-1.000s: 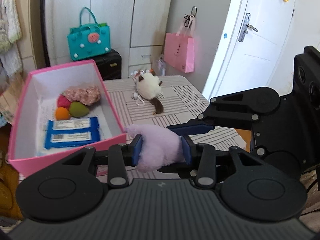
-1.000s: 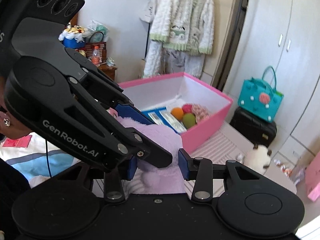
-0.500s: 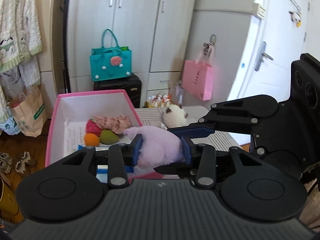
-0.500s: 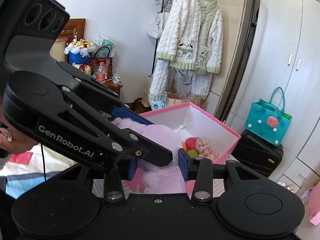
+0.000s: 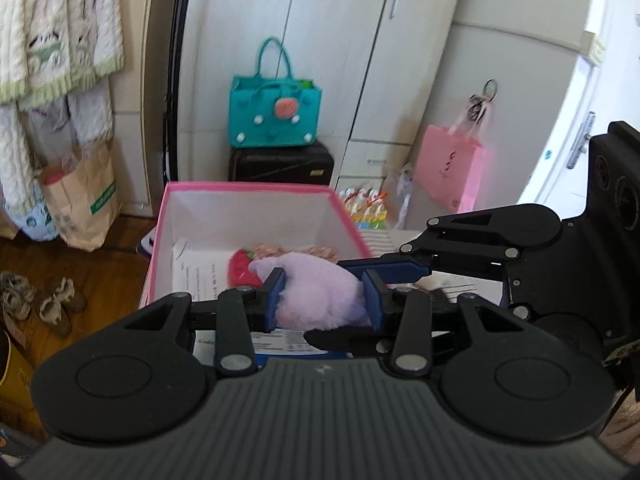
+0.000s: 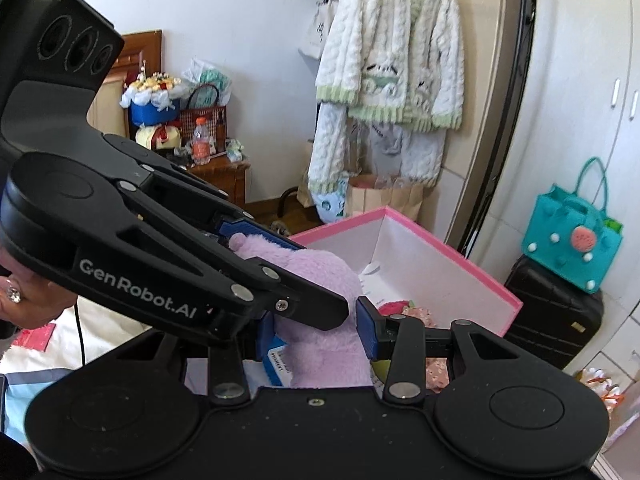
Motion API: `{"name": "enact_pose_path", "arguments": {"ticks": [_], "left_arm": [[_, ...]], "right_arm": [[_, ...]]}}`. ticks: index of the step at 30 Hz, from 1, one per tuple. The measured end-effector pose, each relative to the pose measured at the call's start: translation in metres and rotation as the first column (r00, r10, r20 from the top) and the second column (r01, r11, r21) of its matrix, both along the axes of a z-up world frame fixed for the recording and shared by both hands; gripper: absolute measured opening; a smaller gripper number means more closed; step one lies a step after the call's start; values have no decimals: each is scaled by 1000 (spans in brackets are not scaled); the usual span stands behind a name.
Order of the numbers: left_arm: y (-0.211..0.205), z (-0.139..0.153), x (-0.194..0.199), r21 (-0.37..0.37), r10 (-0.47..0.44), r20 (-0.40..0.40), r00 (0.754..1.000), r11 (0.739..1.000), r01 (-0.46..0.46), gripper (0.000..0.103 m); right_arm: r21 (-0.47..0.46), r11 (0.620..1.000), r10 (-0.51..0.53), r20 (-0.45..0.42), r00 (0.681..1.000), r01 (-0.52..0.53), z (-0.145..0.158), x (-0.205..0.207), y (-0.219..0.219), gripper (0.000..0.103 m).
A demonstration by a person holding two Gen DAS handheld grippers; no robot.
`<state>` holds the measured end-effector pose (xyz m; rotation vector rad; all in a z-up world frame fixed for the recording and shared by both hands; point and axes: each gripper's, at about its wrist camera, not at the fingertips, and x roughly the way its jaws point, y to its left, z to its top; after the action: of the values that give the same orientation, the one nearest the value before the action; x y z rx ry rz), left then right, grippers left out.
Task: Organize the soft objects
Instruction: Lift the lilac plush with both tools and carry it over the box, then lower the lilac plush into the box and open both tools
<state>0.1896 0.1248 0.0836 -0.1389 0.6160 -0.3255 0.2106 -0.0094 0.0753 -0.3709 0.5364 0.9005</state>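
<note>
lilac plush: a fuzzy purple toy is hanging over the near end of the pink box, pinched from two sides.
left gripper: the left gripper is squeezing the plush, both blue pads pressing into its fur.
pink box: the pink box is sitting open under the toy, white inside.
box contents: a red strawberry plush and a floral fabric piece are lying at the far end; a blue-edged packet is showing at the near end.
right gripper: the right gripper is clamping the same plush from the right side, its pads sinking into the fur.
background: a teal handbag is resting on a black suitcase behind the box.
</note>
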Motion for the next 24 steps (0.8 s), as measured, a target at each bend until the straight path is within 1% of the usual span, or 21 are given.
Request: {"name": "enact_pose_path", "arguments": {"ticks": [4,7,11,13,16,18,19,20,23,24], "left_arm": [[11,-18,20,7,2,-43,999,1000,-1,39],[15,-26,29,23,-17,-66,998,1000,19,39],[20,-36,40,16,-16,-97,995,1000,18,40],[21,-41,45,14,-14,-122,992,1000,16,39],[17,-47,50,41,-13,-146,989,999,19,39],[15,-50,51,47,-22,-159,987,998,29,39],[14,-51,52,48,-27,-165,986,998,35,40],[14,-52,51,51,-27,-168,986,998,36,40],[11,-56,49,100,0,-159,987,995,16,40],[11,-58,49,97,1,-166,986,995,15,40]], "right_arm": [[-21,1000,9,-5,1000,-9,-18,14,11,46],[-53,998,29,17,999,-28,-27,16,16,46],[-82,996,44,-11,999,-45,-35,26,21,46],[-115,991,63,-13,998,-64,-39,29,23,46],[-162,984,66,-20,998,-68,-44,32,27,47],[-172,982,69,-28,997,-73,-45,31,24,49],[-171,983,67,-29,997,-71,-45,30,22,53],[-169,983,63,-27,998,-67,-45,28,21,53],[-176,983,56,-34,998,-61,-46,26,18,53],[-180,982,52,-40,998,-58,-46,26,17,53]]}}
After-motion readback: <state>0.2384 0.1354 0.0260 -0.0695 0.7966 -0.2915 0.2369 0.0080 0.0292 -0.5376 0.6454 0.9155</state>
